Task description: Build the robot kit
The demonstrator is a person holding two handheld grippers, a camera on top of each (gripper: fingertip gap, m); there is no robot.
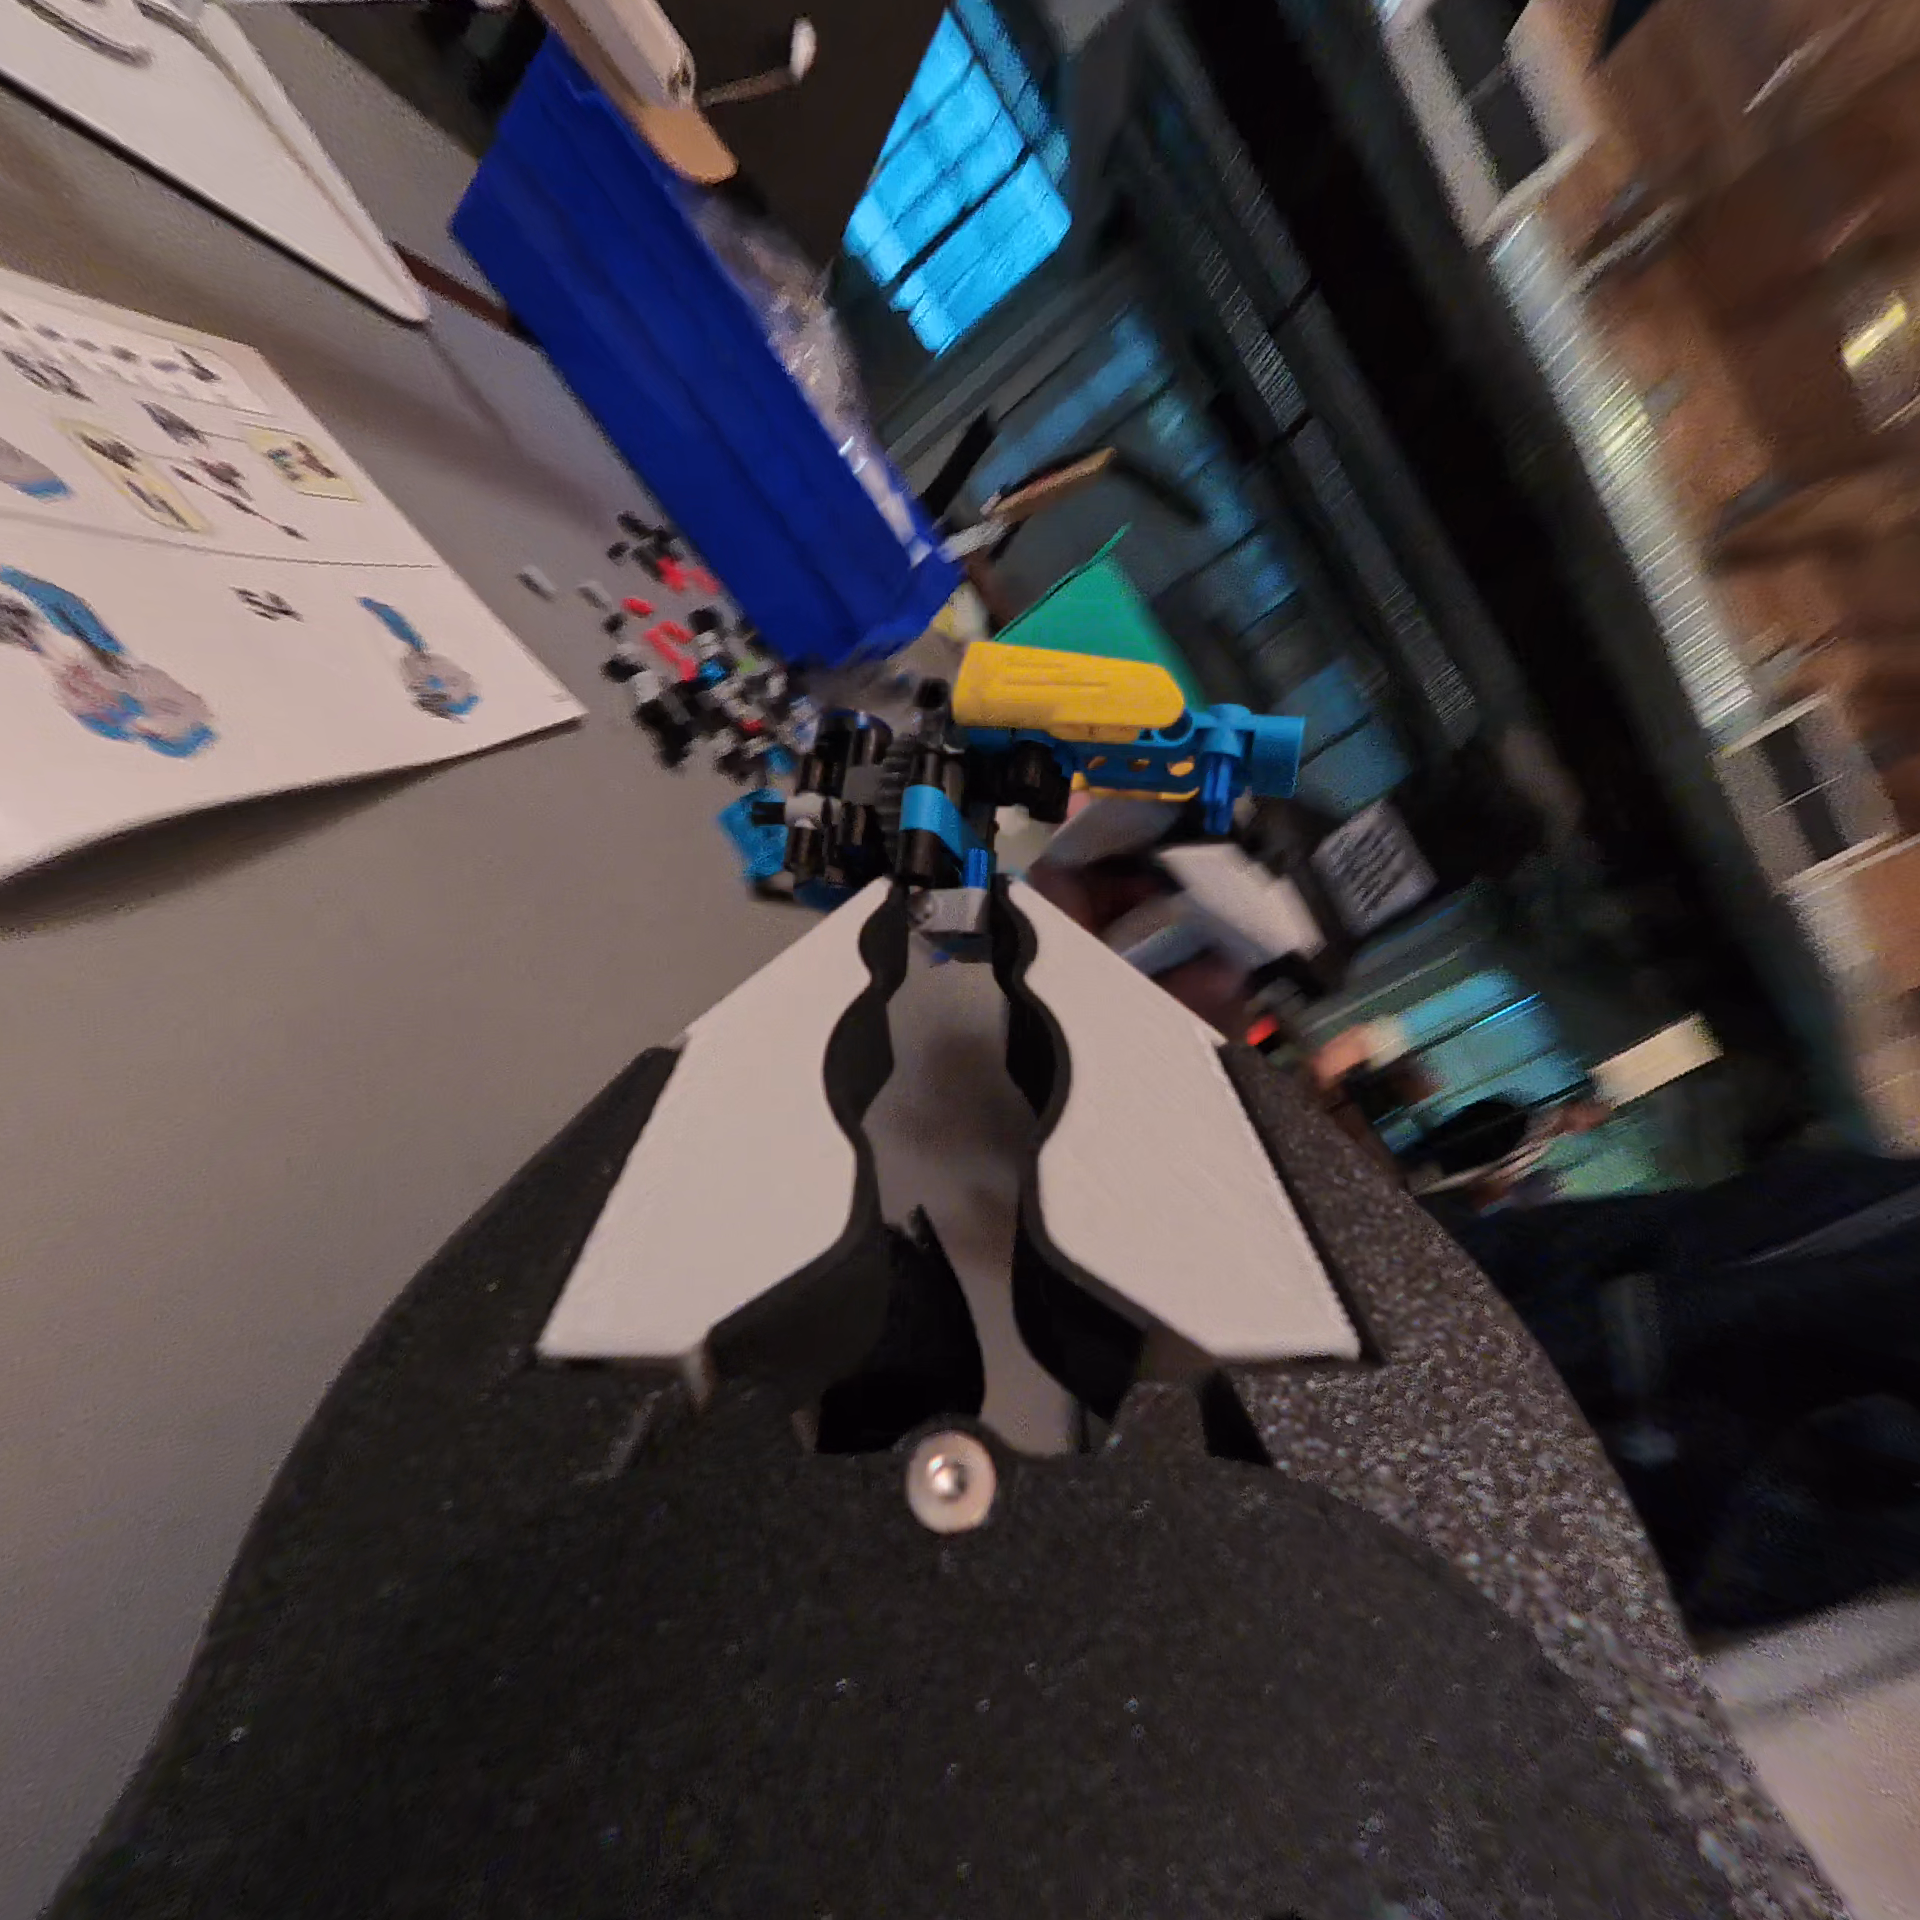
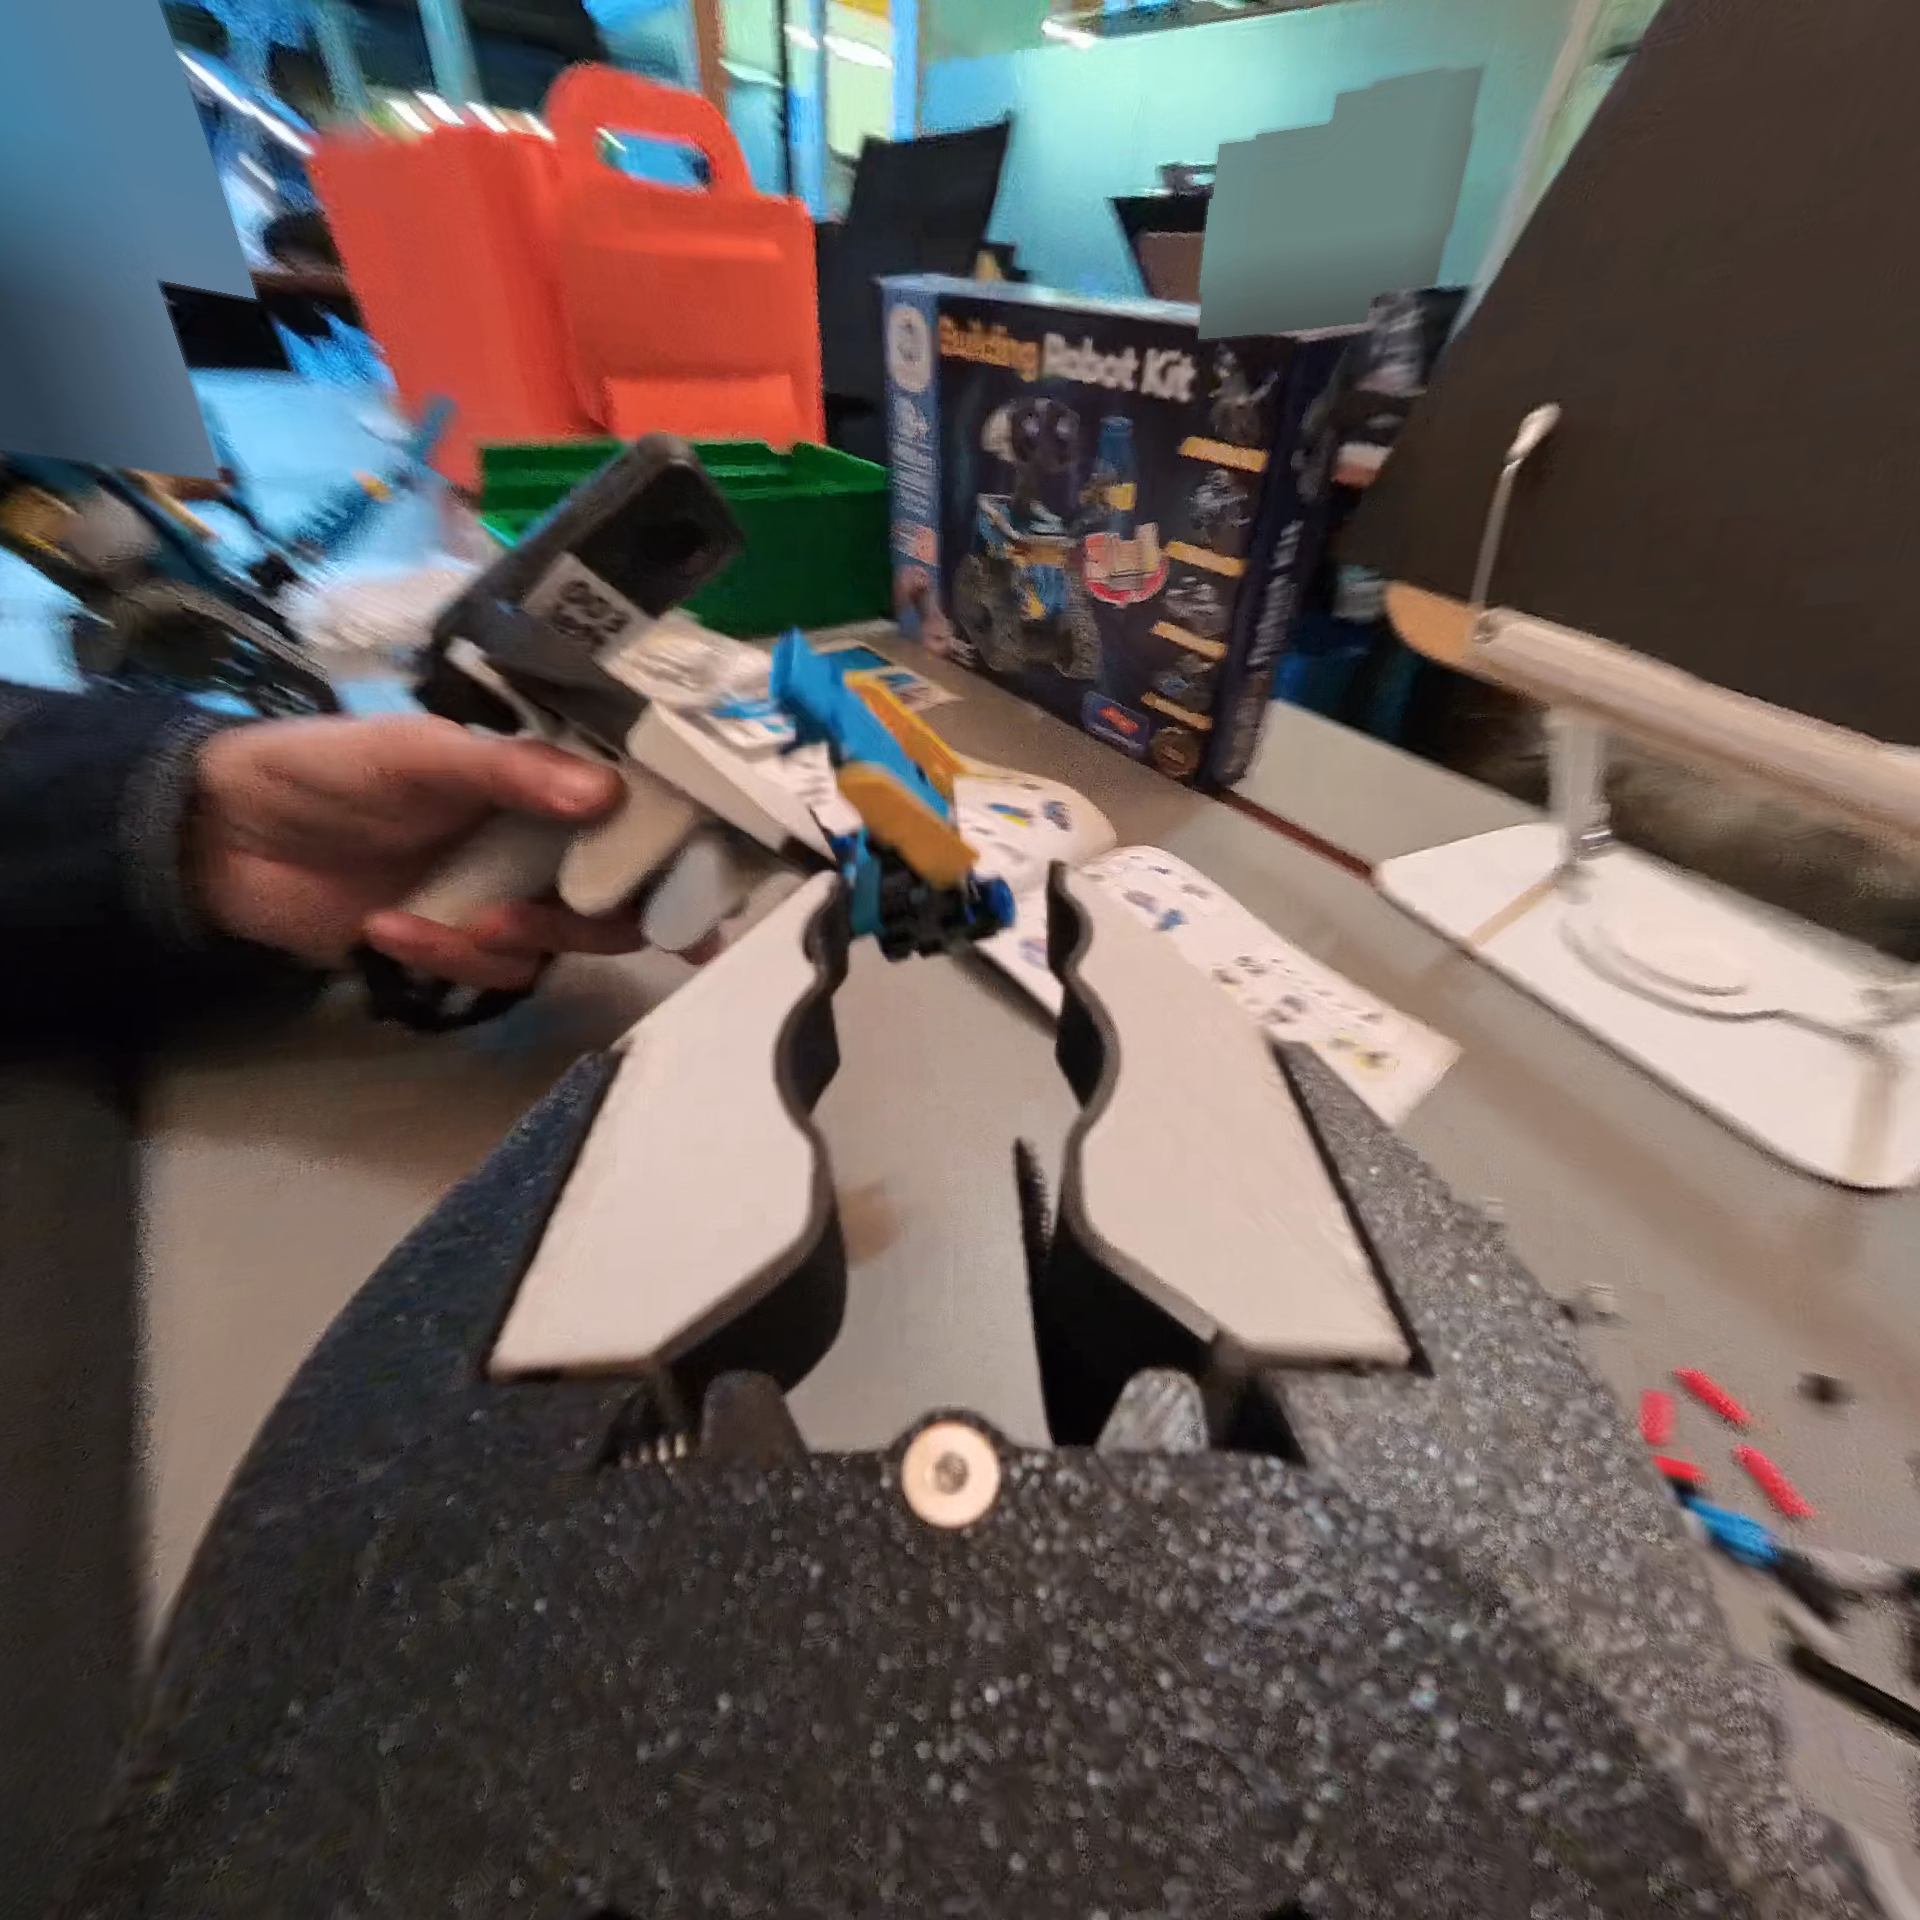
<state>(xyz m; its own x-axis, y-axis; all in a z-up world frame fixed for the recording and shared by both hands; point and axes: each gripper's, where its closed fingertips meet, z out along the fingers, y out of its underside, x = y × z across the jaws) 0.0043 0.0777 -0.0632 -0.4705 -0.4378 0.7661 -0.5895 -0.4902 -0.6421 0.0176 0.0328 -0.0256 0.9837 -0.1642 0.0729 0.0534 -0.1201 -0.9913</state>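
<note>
My left gripper (image 1: 951, 909) is shut on a small brick model (image 1: 997, 769) of blue, black and yellow parts, pinching its grey lower piece and holding it above the grey table (image 1: 364, 1039). In the right wrist view the same model (image 2: 894, 821) hangs in the air, held by the left gripper (image 2: 810, 842) in a person's hand (image 2: 343, 821). My right gripper (image 2: 945, 883) is open and empty. Its fingertips sit just below and either side of the model, and I cannot tell if they touch it.
An open instruction booklet (image 1: 208, 623) lies on the table, also in the right wrist view (image 2: 1247, 956). Loose small parts (image 1: 675, 644) lie by a blue bin (image 1: 675, 416); more parts (image 2: 1725, 1455) lie at the right. A kit box (image 2: 1101, 520), a green bin (image 2: 790, 520), an orange case (image 2: 582, 270) and a white stand (image 2: 1662, 987) are behind. Across from one pair of fingers to the other is roughly 6 cm.
</note>
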